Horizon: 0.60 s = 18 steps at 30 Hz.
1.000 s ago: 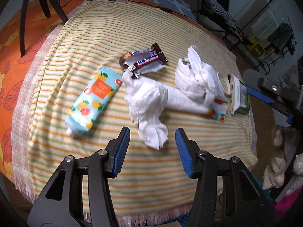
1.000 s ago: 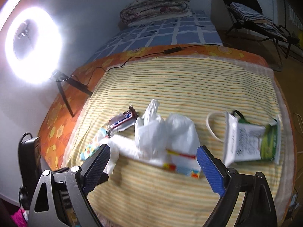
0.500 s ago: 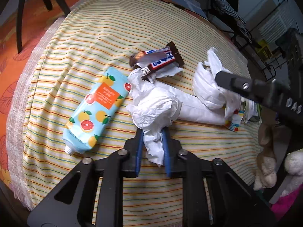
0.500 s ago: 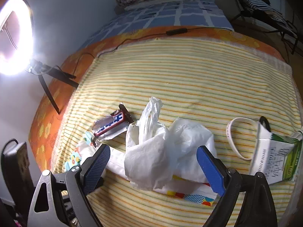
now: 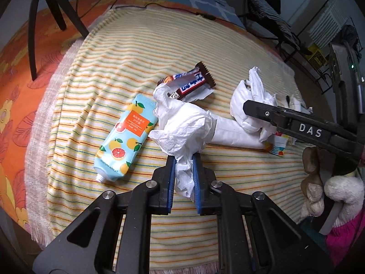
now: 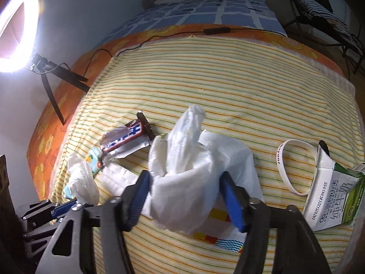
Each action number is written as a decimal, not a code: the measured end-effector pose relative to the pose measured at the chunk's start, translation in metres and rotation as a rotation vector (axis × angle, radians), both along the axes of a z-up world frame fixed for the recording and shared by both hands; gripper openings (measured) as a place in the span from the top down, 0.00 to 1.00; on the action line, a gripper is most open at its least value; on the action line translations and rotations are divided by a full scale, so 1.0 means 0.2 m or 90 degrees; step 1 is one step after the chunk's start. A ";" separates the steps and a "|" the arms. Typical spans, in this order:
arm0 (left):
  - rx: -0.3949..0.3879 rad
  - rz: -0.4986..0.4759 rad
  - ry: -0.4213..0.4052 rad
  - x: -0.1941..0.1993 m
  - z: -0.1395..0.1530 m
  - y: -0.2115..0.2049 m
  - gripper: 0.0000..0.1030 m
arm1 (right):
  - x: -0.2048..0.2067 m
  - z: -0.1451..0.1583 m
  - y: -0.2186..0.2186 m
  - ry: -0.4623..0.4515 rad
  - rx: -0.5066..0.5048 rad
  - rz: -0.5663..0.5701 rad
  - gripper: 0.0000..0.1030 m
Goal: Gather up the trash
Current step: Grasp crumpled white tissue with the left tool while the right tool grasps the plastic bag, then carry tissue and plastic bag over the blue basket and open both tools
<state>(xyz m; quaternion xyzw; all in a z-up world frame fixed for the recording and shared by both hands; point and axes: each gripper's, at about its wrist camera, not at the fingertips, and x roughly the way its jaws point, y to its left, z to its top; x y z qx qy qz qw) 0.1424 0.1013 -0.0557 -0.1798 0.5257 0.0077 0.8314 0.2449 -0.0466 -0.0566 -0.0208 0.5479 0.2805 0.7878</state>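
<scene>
The left gripper (image 5: pixel 184 178) was pinched on the near tail of a crumpled white tissue (image 5: pixel 182 125), its jaws having just closed onto it. The tissue lay on the striped cloth (image 5: pixel 136 52), touching the candy wrapper (image 5: pixel 189 84) on its far side, with the fruit-printed tube (image 5: pixel 124 141) just beside it on the left.

The right gripper (image 6: pixel 186 196) had just been narrowing around a bunched white plastic bag (image 6: pixel 191 159), to the right of the tissue. Both pads stood against the bag's sides; whether they gripped firmly could not be told. The bag rested on a flat packet with a coloured end (image 6: pixel 216 230).

The milk carton (image 6: pixel 328 196) and a white wristband (image 6: pixel 294 166) lay further right of the bag, untouched.

Risks noted: only a thin tail of the tissue was held, so it could tear or slip out on lifting. The tissue overlapped the wrapper and might drag it along. The slack bag could collapse between the pads and slide free, or catch the packet beneath.
</scene>
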 end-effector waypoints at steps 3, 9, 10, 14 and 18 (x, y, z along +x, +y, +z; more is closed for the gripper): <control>-0.005 0.000 -0.016 -0.04 0.06 0.01 0.88 | -0.02 0.05 -0.02 -0.014 0.016 -0.013 0.43; -0.016 -0.007 -0.041 -0.09 0.15 0.03 0.88 | -0.08 0.19 -0.10 -0.031 0.068 -0.036 0.43; -0.018 -0.008 -0.045 -0.11 0.17 0.04 0.88 | -0.09 0.21 -0.10 -0.034 0.073 -0.035 0.43; -0.020 -0.015 -0.052 -0.18 0.21 0.05 0.88 | -0.21 0.31 -0.14 -0.058 0.085 -0.026 0.43; -0.013 -0.030 -0.053 -0.26 0.23 0.03 0.88 | -0.32 0.37 -0.18 -0.065 0.100 -0.025 0.43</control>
